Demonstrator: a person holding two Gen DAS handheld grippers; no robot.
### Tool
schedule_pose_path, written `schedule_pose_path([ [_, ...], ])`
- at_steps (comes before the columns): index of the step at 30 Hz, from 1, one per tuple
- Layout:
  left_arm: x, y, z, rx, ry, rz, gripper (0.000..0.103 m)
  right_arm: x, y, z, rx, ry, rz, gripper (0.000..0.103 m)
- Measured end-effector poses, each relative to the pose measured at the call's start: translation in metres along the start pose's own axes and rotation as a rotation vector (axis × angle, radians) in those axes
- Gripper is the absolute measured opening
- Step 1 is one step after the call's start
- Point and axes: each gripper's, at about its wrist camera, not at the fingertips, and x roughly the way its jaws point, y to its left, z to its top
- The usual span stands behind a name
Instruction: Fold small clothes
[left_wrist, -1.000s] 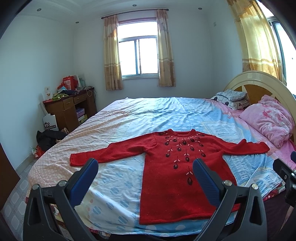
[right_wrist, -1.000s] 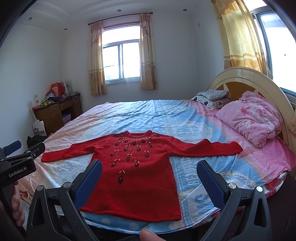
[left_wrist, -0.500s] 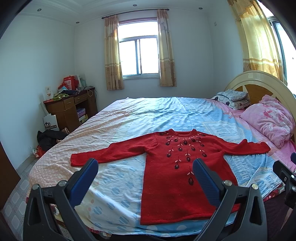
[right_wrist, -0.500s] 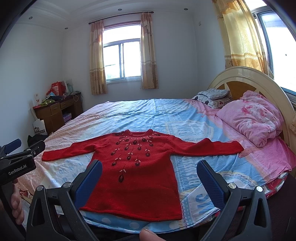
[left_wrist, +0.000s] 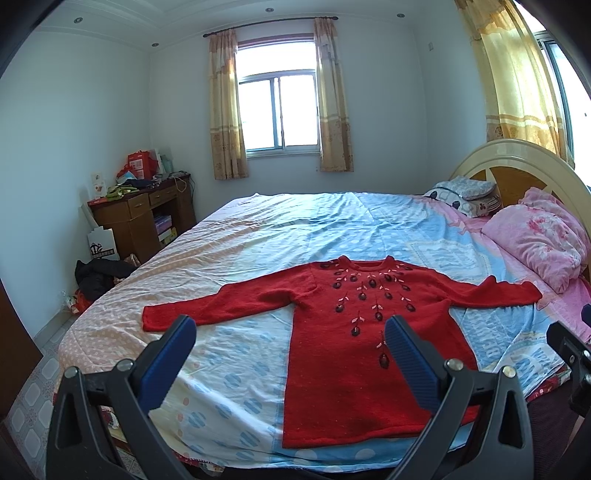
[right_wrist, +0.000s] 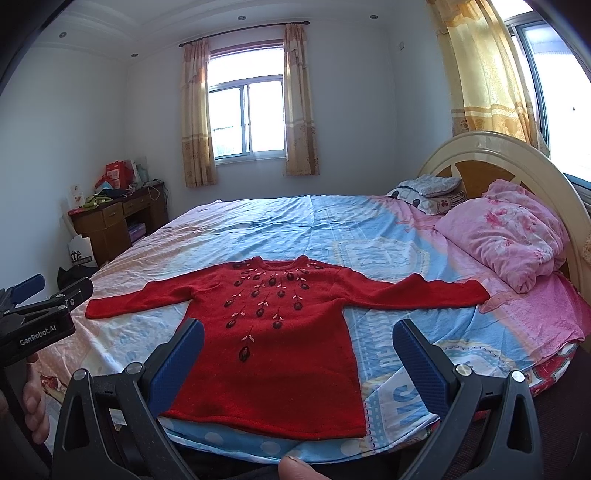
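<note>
The red sweater (left_wrist: 354, 332) lies flat on the bed (left_wrist: 295, 229), sleeves stretched out, laid ready for folding. Both the left gripper (left_wrist: 288, 350) and right gripper (right_wrist: 297, 354) hover short of its hem, fingers spread, holding nothing

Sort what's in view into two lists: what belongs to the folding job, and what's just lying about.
For the job:
- red sweater, spread flat on the bed
- left gripper, jaws open
- right gripper, jaws open

Lying about:
- pink quilt
- pillows
- wooden desk with clutter on top
- dark clothes on the floor
</note>
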Motion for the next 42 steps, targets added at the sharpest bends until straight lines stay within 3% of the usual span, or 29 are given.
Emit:
schedule_pose_path([
  [22,0.012,0.007,-0.003,0.025,0.02,0.014,0.103,0.015,-0.007,-0.002,0.003,0.021,0.023,0.102],
  [33,0.072,-0.009,-0.014,0.127,0.071,0.071,0.103,0.083,-0.035,-0.023,0.056,0.118,0.051,0.102],
  [42,0.156,-0.044,-0.026,0.203,0.183,0.059,0.103,0.154,-0.094,-0.045,0.188,0.221,-0.035,0.102],
])
